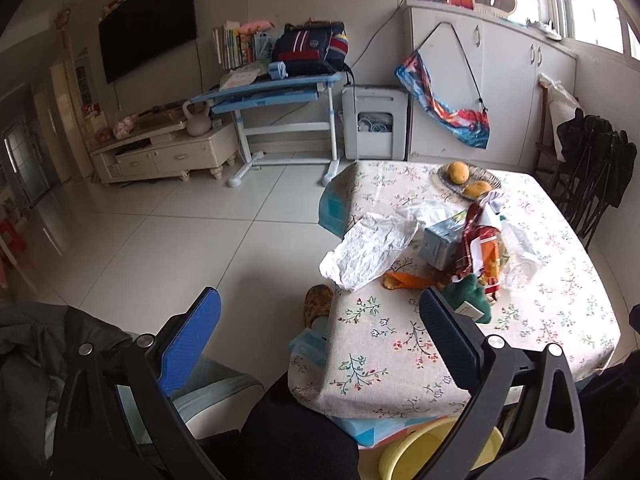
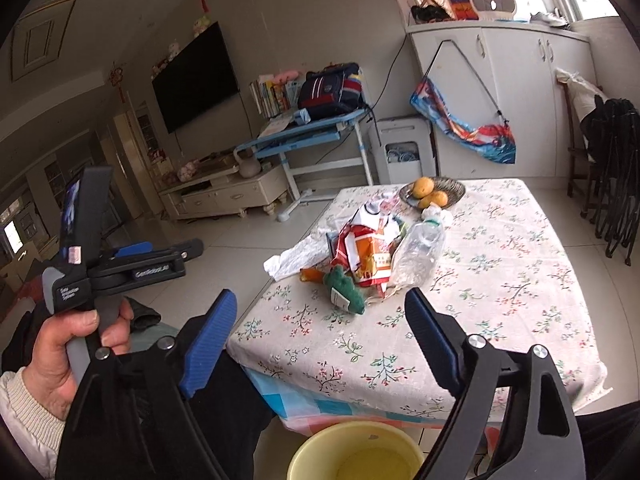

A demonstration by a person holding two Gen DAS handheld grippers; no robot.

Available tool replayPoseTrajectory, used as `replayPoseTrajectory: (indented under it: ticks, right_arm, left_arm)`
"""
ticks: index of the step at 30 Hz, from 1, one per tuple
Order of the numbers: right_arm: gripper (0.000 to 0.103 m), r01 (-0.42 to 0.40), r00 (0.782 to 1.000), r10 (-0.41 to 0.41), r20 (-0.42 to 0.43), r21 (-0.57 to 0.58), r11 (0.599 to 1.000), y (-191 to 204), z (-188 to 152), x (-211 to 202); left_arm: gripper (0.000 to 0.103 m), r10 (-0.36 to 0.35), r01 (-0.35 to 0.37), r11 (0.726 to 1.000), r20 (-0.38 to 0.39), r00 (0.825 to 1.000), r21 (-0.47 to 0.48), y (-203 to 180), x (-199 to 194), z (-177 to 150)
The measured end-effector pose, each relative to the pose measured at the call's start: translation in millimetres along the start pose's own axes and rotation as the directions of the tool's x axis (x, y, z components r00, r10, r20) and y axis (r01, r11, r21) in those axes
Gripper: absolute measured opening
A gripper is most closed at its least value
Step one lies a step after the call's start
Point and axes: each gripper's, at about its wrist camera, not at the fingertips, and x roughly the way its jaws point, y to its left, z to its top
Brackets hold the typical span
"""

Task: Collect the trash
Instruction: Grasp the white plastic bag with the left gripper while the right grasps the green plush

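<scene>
My left gripper [image 1: 320,332] has its fingers spread wide and holds nothing, and my right gripper [image 2: 320,344] is just the same, wide open and empty. Both hang in the air in front of the bench [image 2: 520,280], not touching it. The trash sits in a heap in the middle of the bench: a white plastic bag [image 1: 368,252], a small blue carton [image 1: 438,246], a red and orange snack bag [image 2: 366,252], a squashed clear bottle [image 2: 418,256], an orange scrap [image 1: 404,280] and a green fuzzy thing [image 2: 344,290] at the near side. The yellow bucket [image 2: 356,456] waits on the floor just under the near edge of the bench, and I think that is where the trash goes. Things could go wrong here. The white plastic bag hangs over the left edge of the bench, so if I bump it, it may slide off to the floor. The bottle is light and round, so a poke may make it roll. The pieces lie on each other, so if I pull one, others may come along and fall. The plate of oranges [image 2: 452,196] is just behind the heap, and I do not want to push trash into it. I have open room on the near part of the bench and on its right side. The left side has only floor below, so I should be careful there.
</scene>
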Motion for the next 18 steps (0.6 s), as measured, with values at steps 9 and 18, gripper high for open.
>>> replayPoseTrajectory:
  ticks: [9,18]
  right_arm:
    - [0.067,-0.015,0.981,0.020,-0.193,0.030,0.999,-16.0,-5.7,110.8]
    - [0.055,0.000,0.961,0.016,-0.278,0.058,0.998,-22.5,-11.8,157.4]
  left_arm:
    - [0.096,-0.037,0.040,0.999,-0.103,0.994,0.028,-26.8,123.3,25.6]
    - [0.096,-0.016,0.048,0.985,-0.191,0.982,0.164,-63.0,206.8,31.7]
